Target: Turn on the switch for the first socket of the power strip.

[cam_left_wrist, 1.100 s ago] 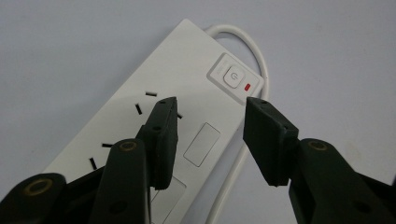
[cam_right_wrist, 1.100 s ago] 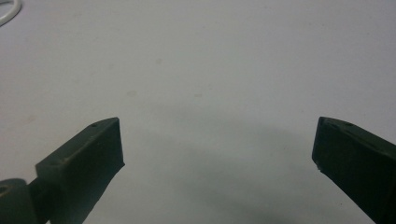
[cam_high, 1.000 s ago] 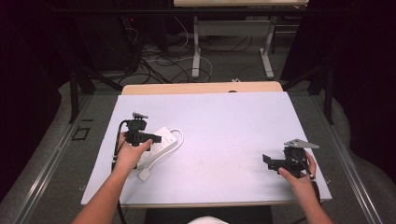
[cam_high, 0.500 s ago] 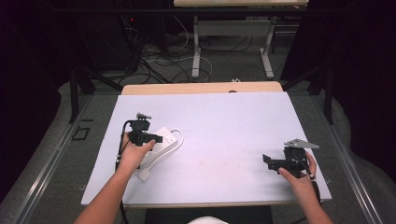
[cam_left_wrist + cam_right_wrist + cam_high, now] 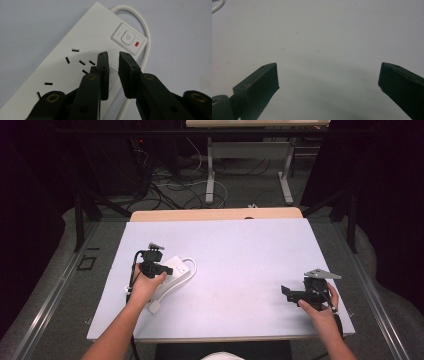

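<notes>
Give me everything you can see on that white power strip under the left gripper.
The power strip is a long white, plastic-looking bar lying flat on the table's left half. Dark socket slots run along its top; at one end sits a square power button beside a small red indicator. Its white cord loops around that end. The left gripper hovers over it, its jaws having just been closing, nothing visibly gripped.

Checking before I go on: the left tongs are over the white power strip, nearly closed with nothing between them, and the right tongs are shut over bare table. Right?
Not quite: the right tongs stand wide open, as the right gripper view shows. The rest holds: the left tongs hang over the white power strip, nearly closed on nothing.
</notes>
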A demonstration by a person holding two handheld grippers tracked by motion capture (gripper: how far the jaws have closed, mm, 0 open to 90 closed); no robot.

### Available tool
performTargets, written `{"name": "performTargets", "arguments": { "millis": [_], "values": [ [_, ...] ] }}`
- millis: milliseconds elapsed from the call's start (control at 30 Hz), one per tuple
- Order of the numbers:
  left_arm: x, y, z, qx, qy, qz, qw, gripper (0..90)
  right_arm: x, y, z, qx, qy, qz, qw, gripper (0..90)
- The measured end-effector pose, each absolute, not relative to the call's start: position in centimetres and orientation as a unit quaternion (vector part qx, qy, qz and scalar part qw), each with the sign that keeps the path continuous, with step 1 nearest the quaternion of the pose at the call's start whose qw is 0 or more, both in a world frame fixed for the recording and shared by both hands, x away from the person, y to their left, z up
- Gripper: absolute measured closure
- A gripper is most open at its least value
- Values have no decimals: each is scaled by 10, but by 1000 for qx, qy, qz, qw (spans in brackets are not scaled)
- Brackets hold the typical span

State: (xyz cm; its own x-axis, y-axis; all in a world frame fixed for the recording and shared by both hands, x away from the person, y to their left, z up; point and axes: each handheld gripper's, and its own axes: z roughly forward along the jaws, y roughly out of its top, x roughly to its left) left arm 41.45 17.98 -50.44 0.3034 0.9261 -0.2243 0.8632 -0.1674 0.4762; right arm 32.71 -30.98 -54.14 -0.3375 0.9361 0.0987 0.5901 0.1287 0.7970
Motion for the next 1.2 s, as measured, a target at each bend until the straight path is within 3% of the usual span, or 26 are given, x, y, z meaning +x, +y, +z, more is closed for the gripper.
{"name": "performTargets", "arguments": {
  "millis": [567,1200],
  "values": [
    [415,176,-509,768,583,51,259,894,327,-310,-542,530,720,392,219,34],
    [416,170,-511,773,583,56,245,893,327,-308,-542,529,722,391,215,42]
  ]
}}
